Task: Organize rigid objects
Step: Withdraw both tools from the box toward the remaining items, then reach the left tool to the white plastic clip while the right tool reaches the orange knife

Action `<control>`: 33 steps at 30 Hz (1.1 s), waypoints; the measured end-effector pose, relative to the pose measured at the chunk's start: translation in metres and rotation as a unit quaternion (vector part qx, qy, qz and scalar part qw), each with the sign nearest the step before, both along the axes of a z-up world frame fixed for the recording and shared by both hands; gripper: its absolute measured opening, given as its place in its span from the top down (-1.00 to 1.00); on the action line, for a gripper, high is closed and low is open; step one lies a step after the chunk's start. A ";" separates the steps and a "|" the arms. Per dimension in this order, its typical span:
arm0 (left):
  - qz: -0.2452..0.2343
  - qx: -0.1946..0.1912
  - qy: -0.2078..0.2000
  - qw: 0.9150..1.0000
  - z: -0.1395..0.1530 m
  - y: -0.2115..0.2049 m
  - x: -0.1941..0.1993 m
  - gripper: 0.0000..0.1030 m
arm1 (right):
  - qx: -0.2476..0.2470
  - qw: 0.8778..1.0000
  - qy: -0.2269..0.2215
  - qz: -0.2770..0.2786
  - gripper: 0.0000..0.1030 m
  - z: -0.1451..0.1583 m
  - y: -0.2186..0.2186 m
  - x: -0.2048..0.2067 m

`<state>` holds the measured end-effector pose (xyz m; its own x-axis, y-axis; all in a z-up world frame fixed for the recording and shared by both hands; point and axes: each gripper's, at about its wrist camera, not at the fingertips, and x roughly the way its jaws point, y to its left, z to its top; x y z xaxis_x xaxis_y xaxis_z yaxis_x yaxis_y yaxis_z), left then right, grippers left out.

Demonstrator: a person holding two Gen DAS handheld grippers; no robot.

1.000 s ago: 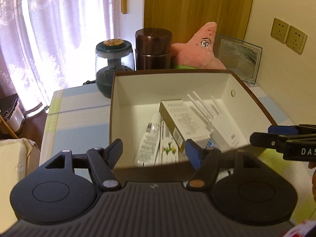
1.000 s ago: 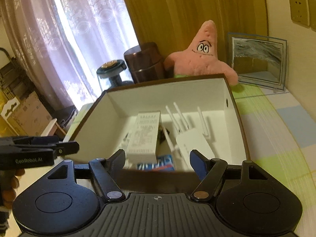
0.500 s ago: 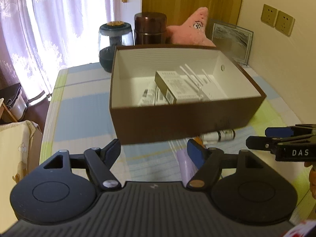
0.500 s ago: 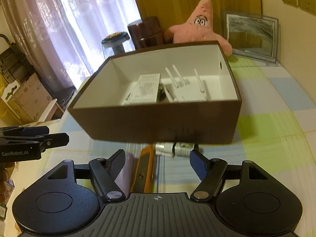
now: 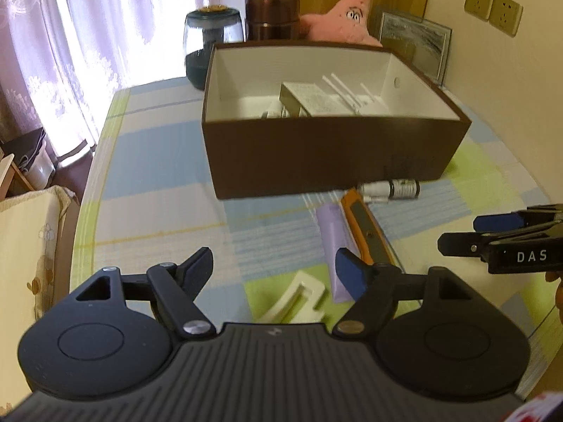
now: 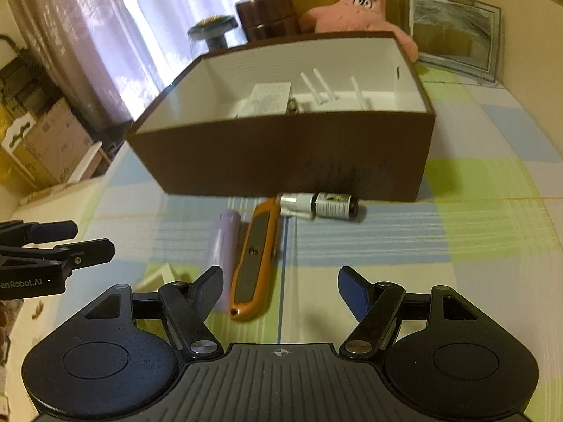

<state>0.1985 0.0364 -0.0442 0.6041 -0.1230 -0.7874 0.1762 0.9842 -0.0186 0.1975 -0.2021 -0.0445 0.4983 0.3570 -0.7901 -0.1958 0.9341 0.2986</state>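
Contents of brown box (image 5: 327, 161) mostly hidden behind its near wall; I see only tops of a white carton (image 5: 313, 100) and white antennae (image 6: 318, 86); print on the carton unreadable; dropper bottle (image 6: 322, 205) label too small to read; white plastic piece (image 5: 297, 299) partly covered by my left gripper's body; pink plush (image 6: 359, 7) lower half hidden behind the box; right-wrist view blurred throughout.
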 end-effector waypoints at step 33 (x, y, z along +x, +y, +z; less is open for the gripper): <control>-0.068 0.035 0.041 0.996 -0.059 -0.012 -0.017 -0.23 | -0.022 0.998 0.061 0.021 -0.34 -0.043 0.011 -0.017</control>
